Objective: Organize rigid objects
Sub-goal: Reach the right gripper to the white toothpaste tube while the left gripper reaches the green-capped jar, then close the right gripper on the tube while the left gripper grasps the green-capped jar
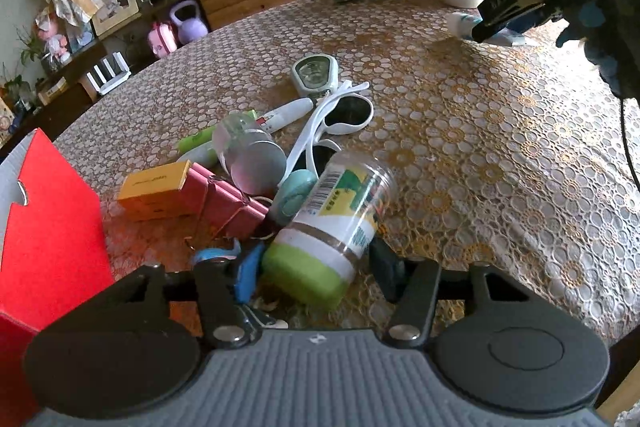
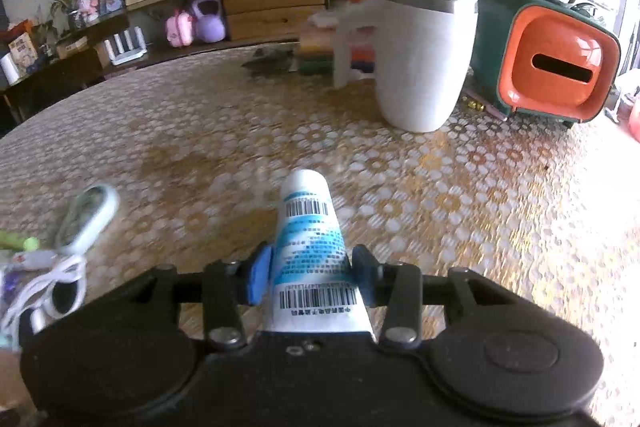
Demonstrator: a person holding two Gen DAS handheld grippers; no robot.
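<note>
Pinching the green-capped jar [image 1: 334,223] at the near edge of the clutter, the left gripper [image 1: 316,267] is closing on it while the right gripper [image 2: 310,273] is clamping a white-and-blue tube [image 2: 310,251] above the table [image 2: 460,211], leaving the sunglasses [image 1: 340,115], binder clips [image 1: 224,199] and other pieces lying unsorted beside the red box [image 1: 52,227].

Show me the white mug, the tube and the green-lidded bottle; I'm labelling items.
white mug [image 2: 424,67], right wrist view, body.
tube [image 2: 310,251], right wrist view, printed middle.
green-lidded bottle [image 1: 340,219], left wrist view, label.

1. Left hand-held gripper [image 1: 316,267]: grey ribbed body; black round discs; black linkage arms with silver screws; one blue pad.
2. Right hand-held gripper [image 2: 312,273]: black body; same discs, screws, blue pad.
</note>
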